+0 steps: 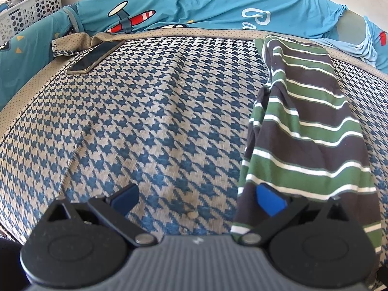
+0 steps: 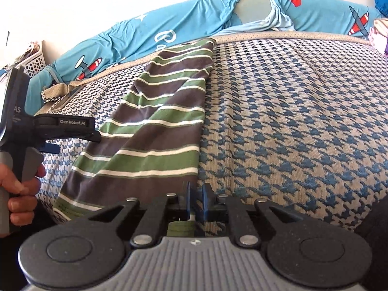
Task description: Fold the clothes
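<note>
The striped garment (image 2: 155, 131) lies as a long, narrow band on the houndstooth bed cover (image 2: 291, 111), and everything turns on that long axis: it runs from the near edge by your grippers away toward the blue airplane-print sheet (image 2: 194, 24) at the far side of the cover.

Your right gripper (image 2: 196, 203) sits at the garment's near right corner. Its jaws are nearly together, and a sliver of green cloth shows down between them, so it looks pinched on that near hem — though only just at the edge.

Your left gripper (image 1: 196, 198) is spread wide over the bare cover on the garment's left flank; its right-hand finger overlaps the near left edge of the stripes, but nothing lies between the two fingers. From the right wrist view the left hand (image 2: 17, 184) holds that tool low beside the same near left edge.

So both tools are at the near end — the far end by the sheet is out of either's reach as they stand. A phone (image 1: 95, 57) lies well left of the garment, near the cover's far corner.
</note>
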Available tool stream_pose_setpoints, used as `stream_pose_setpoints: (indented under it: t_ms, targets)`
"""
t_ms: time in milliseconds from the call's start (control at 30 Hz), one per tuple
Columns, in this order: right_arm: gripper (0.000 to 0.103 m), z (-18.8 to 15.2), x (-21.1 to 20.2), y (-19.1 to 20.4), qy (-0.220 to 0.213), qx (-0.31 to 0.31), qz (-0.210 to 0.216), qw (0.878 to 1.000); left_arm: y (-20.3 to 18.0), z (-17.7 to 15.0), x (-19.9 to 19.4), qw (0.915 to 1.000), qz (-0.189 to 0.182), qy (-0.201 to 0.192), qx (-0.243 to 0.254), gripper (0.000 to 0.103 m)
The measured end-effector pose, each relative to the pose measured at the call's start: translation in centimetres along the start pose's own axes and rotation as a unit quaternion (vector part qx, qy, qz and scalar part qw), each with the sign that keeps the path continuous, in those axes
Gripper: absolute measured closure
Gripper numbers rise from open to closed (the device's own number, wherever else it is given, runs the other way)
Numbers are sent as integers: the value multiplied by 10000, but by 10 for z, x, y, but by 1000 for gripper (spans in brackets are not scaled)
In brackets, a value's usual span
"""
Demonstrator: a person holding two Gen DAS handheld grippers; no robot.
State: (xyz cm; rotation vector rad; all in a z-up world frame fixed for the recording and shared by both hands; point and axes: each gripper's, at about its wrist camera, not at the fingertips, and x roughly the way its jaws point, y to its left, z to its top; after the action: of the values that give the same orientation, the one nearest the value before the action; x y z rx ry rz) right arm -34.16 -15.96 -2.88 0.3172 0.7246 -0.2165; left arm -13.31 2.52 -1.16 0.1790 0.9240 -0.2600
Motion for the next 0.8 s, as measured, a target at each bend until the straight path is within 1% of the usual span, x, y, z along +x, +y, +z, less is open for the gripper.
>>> stream_pose_setpoints:
  t_ms: [33, 167, 333, 367, 400, 433, 467, 533, 600, 700, 800]
  targets:
    - [87, 1, 2, 1, -5, -2, 20, 10000, 0, 0, 0, 10000, 0, 2, 4, 0]
    - [83, 3, 8, 3, 7, 13, 76, 10000, -1, 0, 1, 10000, -2, 8, 20, 0]
    - [81, 3, 14, 7, 3, -58, 27, 10000, 0, -1, 1, 10000, 0, 14, 31, 0]
    - [79, 3, 15, 8, -4, -79, 30, 10000, 0, 0, 2, 10000, 4, 15, 37, 0]
    - [79, 4, 17, 10, -9, -112, 42, 9999, -1, 0, 2, 10000, 13, 15, 43, 0]
    - [82, 3, 18, 11, -18, -160, 35, 9999, -2, 0, 2, 10000, 20, 14, 50, 0]
    - [91, 3, 19, 13, -30, -231, -1, 9997, -2, 0, 3, 10000, 29, 15, 61, 0]
    - [97, 3, 19, 14, -46, -283, 1, 9996, -4, 0, 4, 10000, 45, 19, 86, 0]
    - [98, 2, 16, 12, -60, -203, 12, 9998, -5, 0, 4, 9999, 61, 17, 101, 0]
    - [99, -1, 6, 8, -71, -77, -104, 9999, -5, 0, 4, 9999, 59, -10, 85, 0]
    - [101, -3, 4, 1, 78, 218, -115, 9997, -5, 1, 5, 10000, 60, -15, 75, 0]
